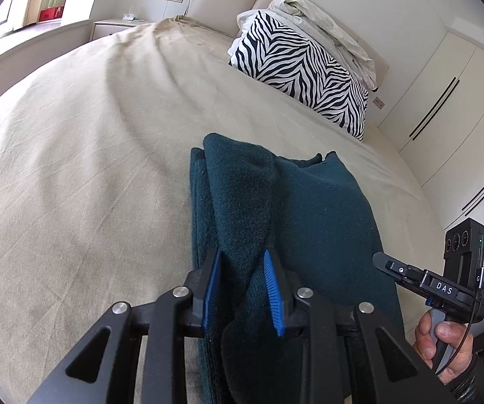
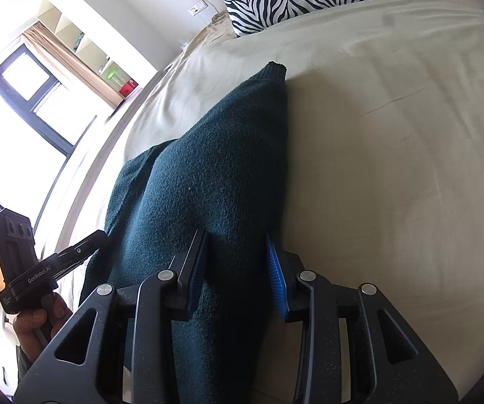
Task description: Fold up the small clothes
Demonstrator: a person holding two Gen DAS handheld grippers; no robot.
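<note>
A dark teal knitted garment (image 1: pixel 326 208) lies partly folded on the beige bed sheet (image 1: pixel 90 168). My left gripper (image 1: pixel 242 253) is shut on a raised fold of it, and the cloth fills the gap between the blue pads (image 1: pixel 213 286). In the right wrist view the same garment (image 2: pixel 208 155) stretches away toward the pillow, and my right gripper (image 2: pixel 235 237) is shut on its near edge. The right gripper (image 1: pixel 381 259) also shows at the garment's right side, held by a hand (image 1: pixel 444 336). The left gripper (image 2: pixel 90 240) shows at the garment's left side.
A zebra-striped pillow (image 1: pixel 302 77) and a crumpled pale duvet (image 1: pixel 326 23) lie at the head of the bed. A white wardrobe (image 1: pixel 444 101) stands to the right, a nightstand (image 1: pixel 114 27) at the far left. A window (image 2: pixel 12 118) with curtains is beyond the bed's left edge.
</note>
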